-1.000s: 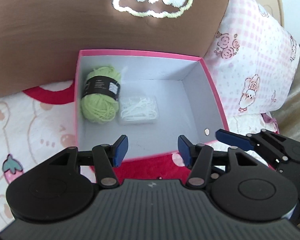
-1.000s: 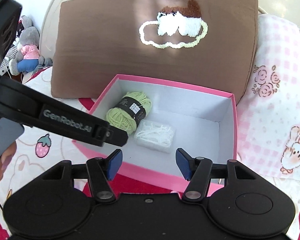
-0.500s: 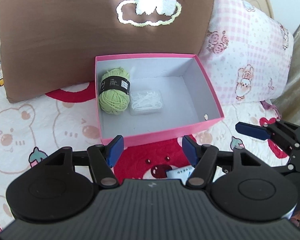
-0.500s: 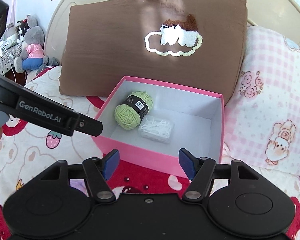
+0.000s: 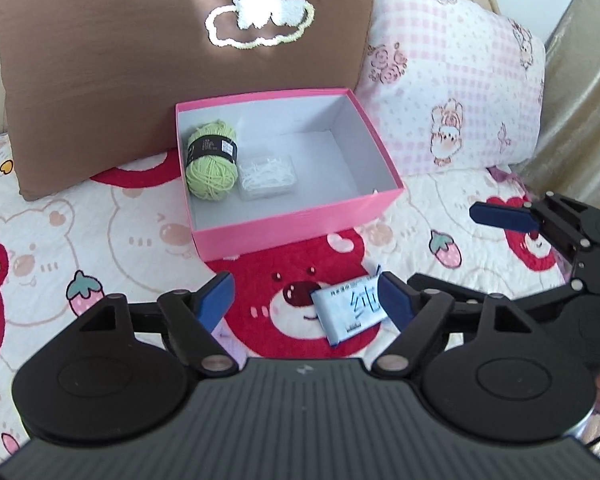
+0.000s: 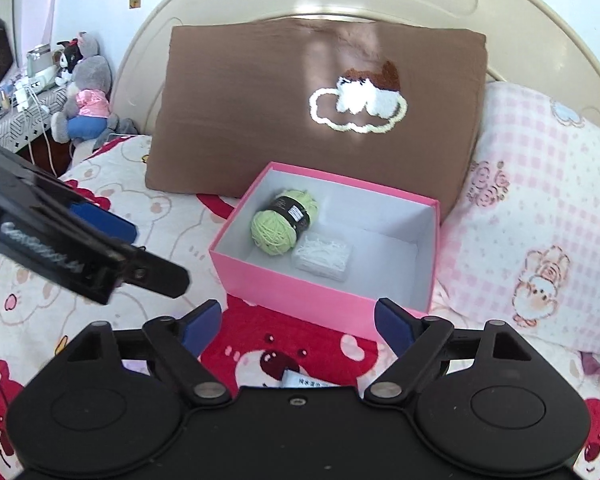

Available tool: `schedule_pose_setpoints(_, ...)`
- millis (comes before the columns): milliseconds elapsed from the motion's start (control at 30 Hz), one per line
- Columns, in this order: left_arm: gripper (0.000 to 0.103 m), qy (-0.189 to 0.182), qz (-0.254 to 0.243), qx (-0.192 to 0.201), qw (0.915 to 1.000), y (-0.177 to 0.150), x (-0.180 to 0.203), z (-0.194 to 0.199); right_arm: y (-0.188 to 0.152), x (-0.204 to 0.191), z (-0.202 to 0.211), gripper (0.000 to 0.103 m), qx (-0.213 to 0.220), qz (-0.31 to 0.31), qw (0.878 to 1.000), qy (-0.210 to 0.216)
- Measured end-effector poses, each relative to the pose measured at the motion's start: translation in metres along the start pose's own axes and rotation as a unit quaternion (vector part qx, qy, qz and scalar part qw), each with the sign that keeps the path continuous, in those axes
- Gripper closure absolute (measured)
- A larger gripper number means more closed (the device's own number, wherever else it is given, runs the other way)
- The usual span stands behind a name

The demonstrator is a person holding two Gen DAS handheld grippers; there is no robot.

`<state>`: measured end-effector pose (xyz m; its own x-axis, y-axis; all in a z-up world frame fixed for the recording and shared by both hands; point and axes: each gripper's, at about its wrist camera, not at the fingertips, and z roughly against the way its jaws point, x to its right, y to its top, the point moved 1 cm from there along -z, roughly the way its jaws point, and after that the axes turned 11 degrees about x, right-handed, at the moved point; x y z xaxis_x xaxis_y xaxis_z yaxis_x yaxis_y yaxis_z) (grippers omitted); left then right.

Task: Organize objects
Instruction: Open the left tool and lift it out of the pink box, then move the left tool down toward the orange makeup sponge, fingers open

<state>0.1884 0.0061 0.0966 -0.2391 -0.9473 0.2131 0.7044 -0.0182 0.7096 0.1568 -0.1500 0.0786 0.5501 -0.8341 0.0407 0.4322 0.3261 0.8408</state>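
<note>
Both claws, left claw (image 5: 302,298) and right claw (image 6: 298,322), empty, just been opening. Tissue pack (image 5: 350,308) lies on bed (image 5: 112,236) near pink box (image 5: 300,228). Looks soft, light, slippery wrapper: pinch across short sides.

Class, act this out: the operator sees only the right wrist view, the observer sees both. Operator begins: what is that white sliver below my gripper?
Observer: A white packet with blue print, flat on the blanket before the pink box.
Operator: Is the left gripper holding it?
Observer: No; its jaws have just been opening, empty.
Operator: Beyond the pink pillow?
Observer: A gold curtain.
</note>
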Motion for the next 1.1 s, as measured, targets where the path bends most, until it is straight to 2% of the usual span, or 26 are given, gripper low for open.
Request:
schedule_pose_setpoints(200,0.021,-0.014,-0.004,-0.012,0.9998,-0.015,0.006,0.015,-0.007,-0.001,0.022,0.014,0.010,-0.014,1.000,0.006)
schedule_pose_setpoints(433,0.021,-0.019,-0.026,-0.019,0.9993,-0.034,0.016,0.037,-0.019,-0.011,0.047,0.013,0.029,0.005,1.000,-0.011)
schedule_pose_setpoints(600,0.021,-0.026,-0.033,-0.023,0.9988,-0.048,0.018,0.048,-0.030,-0.017,0.062,0.013,0.031,0.006,0.999,-0.001)
schedule_pose_setpoints(700,0.021,-0.030,-0.054,-0.016,0.9980,-0.054,0.020,0.055,-0.039,-0.025,0.069,0.013,0.038,0.033,0.999,0.015)
schedule_pose_setpoints(867,0.021,-0.020,-0.073,-0.014,0.9970,-0.065,0.020,0.062,-0.051,-0.038,0.079,0.013,0.044,0.079,0.996,0.013)
schedule_pose_setpoints(1000,0.021,-0.024,-0.072,-0.030,0.9966,-0.077,0.021,0.063,-0.060,-0.041,0.088,0.013,0.062,0.081,0.995,0.014)
schedule_pose_setpoints(1100,0.021,-0.028,-0.069,-0.037,0.9965,-0.084,0.020,0.063,-0.066,-0.044,0.087,0.013,0.052,0.077,0.995,0.018)
